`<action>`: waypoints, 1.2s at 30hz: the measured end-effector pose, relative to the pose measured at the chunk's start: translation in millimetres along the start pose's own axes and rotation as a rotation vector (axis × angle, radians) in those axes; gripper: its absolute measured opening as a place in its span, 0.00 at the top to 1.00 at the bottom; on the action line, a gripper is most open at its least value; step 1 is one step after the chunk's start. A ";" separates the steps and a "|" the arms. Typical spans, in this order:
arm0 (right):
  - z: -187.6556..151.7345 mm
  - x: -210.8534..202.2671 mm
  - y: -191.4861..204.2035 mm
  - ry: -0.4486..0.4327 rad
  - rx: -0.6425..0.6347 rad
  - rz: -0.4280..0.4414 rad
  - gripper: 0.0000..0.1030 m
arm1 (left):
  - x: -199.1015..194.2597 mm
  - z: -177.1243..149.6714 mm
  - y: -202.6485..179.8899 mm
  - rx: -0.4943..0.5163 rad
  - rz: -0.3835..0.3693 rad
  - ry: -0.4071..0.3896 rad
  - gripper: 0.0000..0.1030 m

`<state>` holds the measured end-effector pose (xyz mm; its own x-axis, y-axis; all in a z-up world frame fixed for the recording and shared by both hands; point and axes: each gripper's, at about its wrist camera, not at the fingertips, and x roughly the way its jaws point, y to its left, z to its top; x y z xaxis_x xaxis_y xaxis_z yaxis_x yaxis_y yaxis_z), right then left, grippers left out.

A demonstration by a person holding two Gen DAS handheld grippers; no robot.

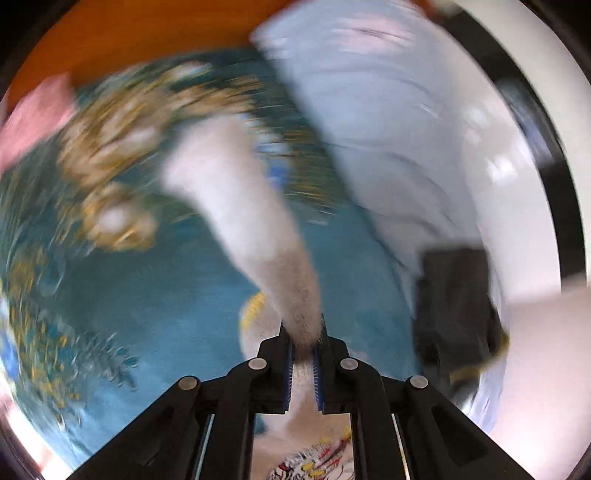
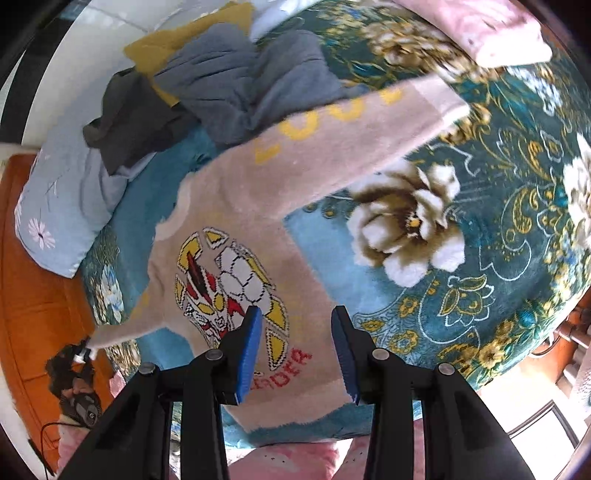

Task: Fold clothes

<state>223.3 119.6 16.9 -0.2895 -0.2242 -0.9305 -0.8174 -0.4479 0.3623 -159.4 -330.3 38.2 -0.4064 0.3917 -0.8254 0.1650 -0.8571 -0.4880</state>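
Observation:
A beige-pink knitted sweater (image 2: 236, 206) with a football print and yellow letters lies spread on a teal flowered bedspread (image 2: 480, 258). My right gripper (image 2: 296, 314) stands open just above the sweater's lower body, with nothing pinched between its blue pads. One sleeve stretches up to the right. The other sleeve runs left to its cuff, where my left gripper (image 2: 79, 354) holds it. In the blurred left wrist view, my left gripper (image 1: 304, 332) is shut on that fuzzy sleeve (image 1: 240, 192), which is lifted over the bedspread (image 1: 147, 295).
A light blue pillow (image 2: 62, 206) lies at the bed's left end. Grey (image 2: 251, 81), dark (image 2: 129, 114) and yellow (image 2: 166, 48) clothes are piled beyond the sweater. A folded pink item (image 2: 498, 33) sits at the far right. Orange wood (image 2: 33, 295) borders the bed.

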 end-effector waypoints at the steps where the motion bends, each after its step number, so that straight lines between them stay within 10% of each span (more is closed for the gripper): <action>1: 1.5 1.1 -4.7 0.003 0.007 0.009 0.61 | 3.2 -7.6 -24.4 0.060 -0.011 0.011 0.91; 8: 33.0 2.7 -47.1 0.004 0.048 0.126 0.61 | 53.8 -89.9 -173.1 0.339 -0.017 0.174 0.91; 19: 73.5 0.1 -155.9 0.036 0.119 0.211 0.60 | 166.5 -218.5 -245.5 0.573 0.277 0.411 0.84; 23: 83.3 5.1 -186.6 0.051 0.170 0.206 0.60 | 185.8 -226.0 -233.8 0.472 0.359 0.467 0.72; 29: 110.3 14.7 -207.8 0.047 0.231 0.249 0.60 | 163.3 -236.7 -235.6 0.418 0.251 0.484 0.42; 36: 160.6 41.0 -223.1 -0.020 0.398 0.287 0.60 | 114.5 -216.8 -242.8 0.368 0.181 0.461 0.42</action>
<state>313.8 349.4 -110.6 -0.5369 -0.2722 -0.7985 -0.8291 -0.0044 0.5590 -51.1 -4.8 0.6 0.0434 0.2629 -0.9639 -0.1594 -0.9506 -0.2664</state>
